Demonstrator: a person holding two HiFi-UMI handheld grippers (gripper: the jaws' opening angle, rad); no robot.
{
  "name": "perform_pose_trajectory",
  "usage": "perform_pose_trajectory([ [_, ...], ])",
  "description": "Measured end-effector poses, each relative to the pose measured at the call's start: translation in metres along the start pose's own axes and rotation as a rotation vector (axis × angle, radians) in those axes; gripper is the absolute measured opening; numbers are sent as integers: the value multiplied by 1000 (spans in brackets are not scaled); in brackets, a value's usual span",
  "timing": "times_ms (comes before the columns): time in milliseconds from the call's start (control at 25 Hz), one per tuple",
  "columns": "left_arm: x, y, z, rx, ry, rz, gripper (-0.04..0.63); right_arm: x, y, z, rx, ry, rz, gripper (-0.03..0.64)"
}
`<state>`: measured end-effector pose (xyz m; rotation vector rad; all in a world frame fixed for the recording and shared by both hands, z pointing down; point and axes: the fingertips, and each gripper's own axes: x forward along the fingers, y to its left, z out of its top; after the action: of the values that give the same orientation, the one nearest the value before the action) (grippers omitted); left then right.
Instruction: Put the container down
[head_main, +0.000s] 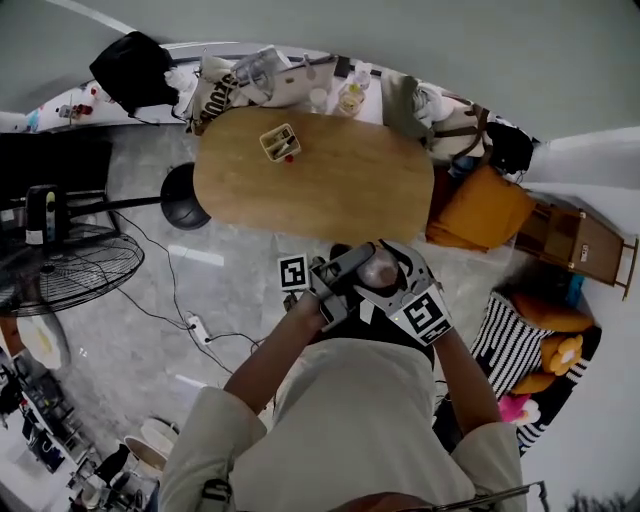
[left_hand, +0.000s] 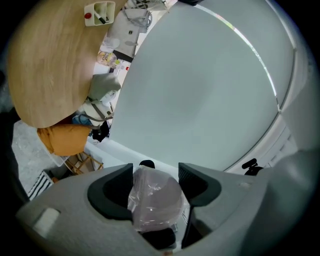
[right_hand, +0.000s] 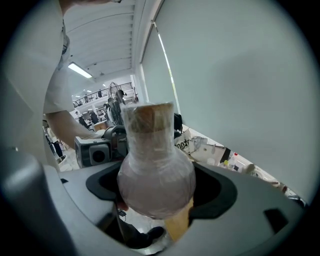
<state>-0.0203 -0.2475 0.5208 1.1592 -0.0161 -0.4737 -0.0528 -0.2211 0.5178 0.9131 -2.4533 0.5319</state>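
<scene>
Plastic-wrapped container (right_hand: 156, 180): a round-bellied flask with a short neck and a brown cork-like top, covered all over in clear film; its contents cannot be made out through the wrap.
Where it is: held in the air close to the person's chest (head_main: 378, 268), over the floor and short of the table's near edge.
Right gripper (right_hand: 160, 191): jaws pressed against both sides of the flask's belly, with the neck rising between them.
Left gripper (left_hand: 156, 181): jaws closed around the wrapped body (left_hand: 155, 200) from the other side; in the head view the two tools meet at the flask.
Table (head_main: 330, 185): oval top of pale wood, bare except for one box.
Compartment box (head_main: 280, 142): small, pale and divided, with a dark stick-like item inside and a red piece at its edge; I cannot tell whether the red piece is inside or just beside it.
Floor (head_main: 230, 280): grey marbled tiles, with a white power strip (head_main: 198, 328) and its cable lying near the person.
Room: a fan (head_main: 70, 270) stands to the left, an orange cushion (head_main: 485, 210) lies just beside the table's right end, and a black bag (head_main: 135, 70) lies beyond the table's far left.
</scene>
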Motion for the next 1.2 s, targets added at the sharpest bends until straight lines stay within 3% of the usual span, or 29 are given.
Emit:
perform_pose_trajectory([
  [240, 7, 55, 20, -37, -15, 50, 276, 17, -27, -49, 59, 18, 23, 397],
  [520, 18, 123, 46, -31, -68, 95, 276, 36, -62, -109, 83, 33, 80, 397],
  [840, 39, 194, 87, 30, -99, 149, 272, 62, -117, -172, 117, 58, 165, 397],
  [1200, 51, 276, 157, 53, -214, 196, 272, 118, -181, -241, 81, 109, 241, 397],
])
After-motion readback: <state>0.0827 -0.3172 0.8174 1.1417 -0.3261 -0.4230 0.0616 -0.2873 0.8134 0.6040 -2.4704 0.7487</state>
